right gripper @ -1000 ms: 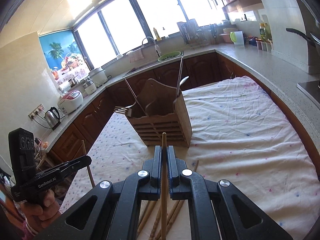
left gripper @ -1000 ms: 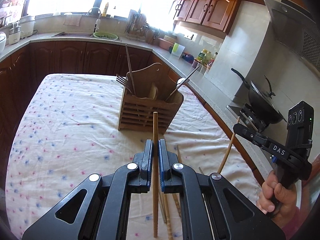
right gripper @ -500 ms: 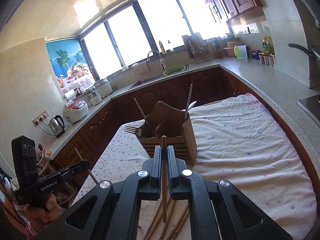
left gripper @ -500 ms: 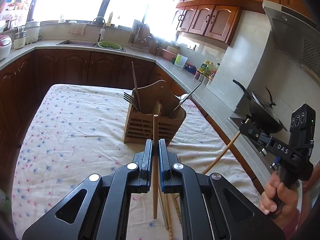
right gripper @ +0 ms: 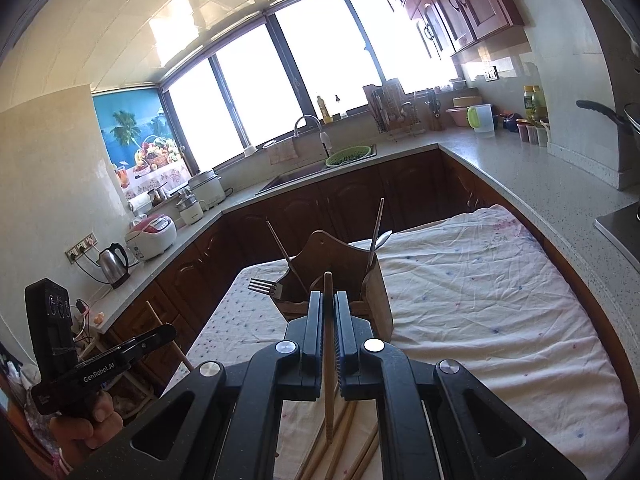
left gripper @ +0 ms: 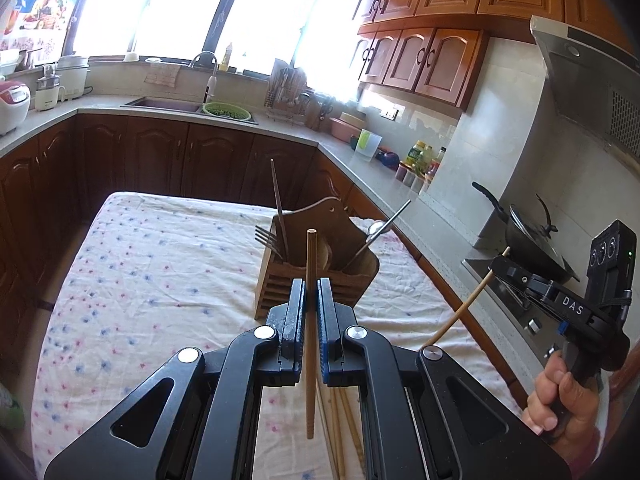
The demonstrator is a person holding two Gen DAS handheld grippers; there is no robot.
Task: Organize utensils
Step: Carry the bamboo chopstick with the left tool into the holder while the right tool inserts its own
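Gripping one pale wooden chopstick (left gripper: 310,320) upright, the left gripper (left gripper: 308,304) has its black fingers (left gripper: 295,312) clamped narrow on the shaft, with the stick's long axis running nearly vertical and its top poking above the fingertips. The right gripper (right gripper: 329,320) does the same with a second wooden chopstick (right gripper: 328,344), pinched mid-length and standing close to vertical in its own view, though from the left camera that stick slants.

Straight ahead of both sits the slatted brown wooden utensil holder (left gripper: 316,276) on the counter, which is covered by a white cloth with small blue and pink flowers (left gripper: 152,272). The holder lies beyond and below each gripper's tips, so each stick likely has to travel forward over its rim and drop in end-first. From these views neither hand is clearly nearer.

Already standing in the holder are a metal fork (left gripper: 269,240), a dark chopstick (left gripper: 279,208) and a metal spoon handle (left gripper: 384,228), which lean outward and could catch an incoming stick. The holder's raised back panel also narrows the approach. More loose wooden chopsticks (right gripper: 348,444) lie on the cloth under the grippers, not yet sorted.
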